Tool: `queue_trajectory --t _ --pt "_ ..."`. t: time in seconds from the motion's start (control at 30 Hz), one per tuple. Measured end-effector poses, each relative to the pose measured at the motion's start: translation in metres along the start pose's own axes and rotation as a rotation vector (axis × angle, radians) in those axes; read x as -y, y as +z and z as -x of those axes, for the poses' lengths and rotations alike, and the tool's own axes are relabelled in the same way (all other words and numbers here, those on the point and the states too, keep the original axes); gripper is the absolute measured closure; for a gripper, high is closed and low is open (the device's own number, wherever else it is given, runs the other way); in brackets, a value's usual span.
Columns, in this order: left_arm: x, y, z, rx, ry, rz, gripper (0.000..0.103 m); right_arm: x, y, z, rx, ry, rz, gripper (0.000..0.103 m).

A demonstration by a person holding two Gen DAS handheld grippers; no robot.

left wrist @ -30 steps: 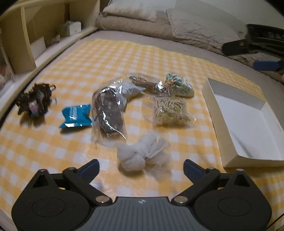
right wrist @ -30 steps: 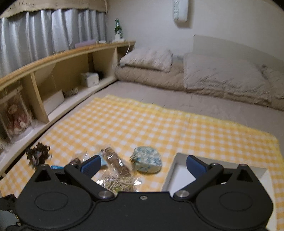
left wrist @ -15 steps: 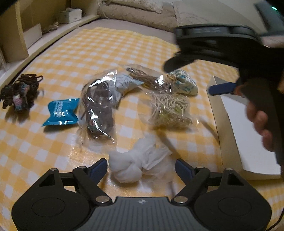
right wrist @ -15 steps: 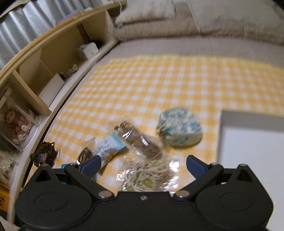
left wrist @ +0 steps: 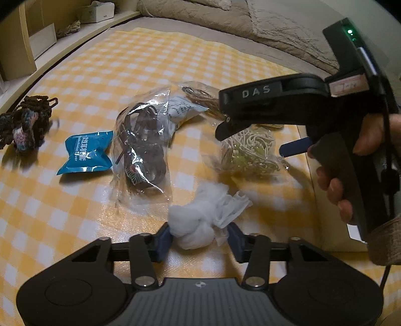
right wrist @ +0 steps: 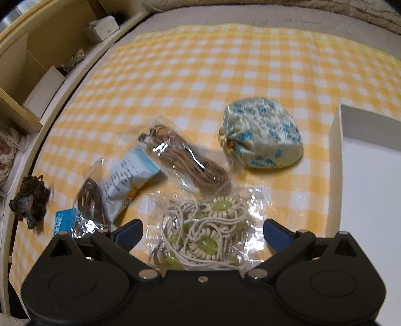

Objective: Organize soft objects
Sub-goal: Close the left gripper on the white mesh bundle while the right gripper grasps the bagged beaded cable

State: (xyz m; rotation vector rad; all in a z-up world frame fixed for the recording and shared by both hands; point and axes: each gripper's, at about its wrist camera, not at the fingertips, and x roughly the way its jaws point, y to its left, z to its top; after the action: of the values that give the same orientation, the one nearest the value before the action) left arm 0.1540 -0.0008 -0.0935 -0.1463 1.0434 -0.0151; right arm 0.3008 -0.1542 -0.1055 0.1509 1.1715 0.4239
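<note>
A white knotted cloth wad [left wrist: 200, 220] lies on the yellow checked cloth between the fingers of my left gripper [left wrist: 199, 237], whose blue pads touch or nearly touch its sides. My right gripper [right wrist: 203, 230] is open and hovers over a clear bag of cream cord with green beads [right wrist: 208, 235], which also shows in the left wrist view [left wrist: 246, 153]. Around it lie a bag of tan cord [right wrist: 188, 160], a blue-patterned fabric pouch [right wrist: 263, 140], a bag of dark cord [left wrist: 142, 148], a blue packet [left wrist: 85, 153] and a dark crocheted piece [left wrist: 22, 123].
A white open box [right wrist: 363, 180] stands at the right of the checked cloth. A wooden shelf unit [right wrist: 30, 75] runs along the left. Beige bedding and pillows [left wrist: 250, 22] lie at the back. The right hand and its gripper body [left wrist: 338, 125] hang over the cloth's right side.
My left gripper has moved forward and narrowed around the white cloth wad. My right gripper has dropped and moved in over the beaded cord bag, still open.
</note>
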Motion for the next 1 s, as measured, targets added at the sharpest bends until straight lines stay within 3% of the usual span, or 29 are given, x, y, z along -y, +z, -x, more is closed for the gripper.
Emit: queue_trajectory --t 0.1,0.27,0.4,0.57,0.63,0.7,0.83,1.0 --pt "-0.001 0.000 0.000 -0.003 -0.006 0.004 0.066 -0.001 -0.001 -0.005 -0.014 0.007 0.015 0.001" --pt "-0.003 0.000 0.001 0.000 -0.015 0.011 0.064 -0.008 -0.007 -0.017 -0.048 -0.017 0.025 0.006" --pt "-0.004 0.001 0.001 0.021 -0.003 0.037 0.021 -0.010 -0.007 -0.018 -0.050 -0.020 0.033 0.007" --pt "0.000 0.010 -0.005 0.026 -0.001 0.078 0.020 -0.010 -0.006 -0.018 -0.051 -0.024 0.030 0.010" --pt "0.004 0.013 -0.008 0.029 0.009 0.078 0.025 -0.011 -0.006 -0.016 -0.047 -0.028 0.038 0.017" --pt "0.006 0.015 -0.013 0.022 0.016 0.078 0.041 -0.012 -0.006 -0.015 -0.044 -0.025 0.047 0.022" --pt "0.004 0.017 -0.017 0.016 0.027 0.082 0.058 -0.015 -0.007 -0.014 -0.042 -0.017 0.083 0.029" --pt "0.000 0.016 -0.016 0.010 0.015 0.085 0.065 -0.014 -0.008 -0.012 -0.039 -0.002 0.102 0.033"
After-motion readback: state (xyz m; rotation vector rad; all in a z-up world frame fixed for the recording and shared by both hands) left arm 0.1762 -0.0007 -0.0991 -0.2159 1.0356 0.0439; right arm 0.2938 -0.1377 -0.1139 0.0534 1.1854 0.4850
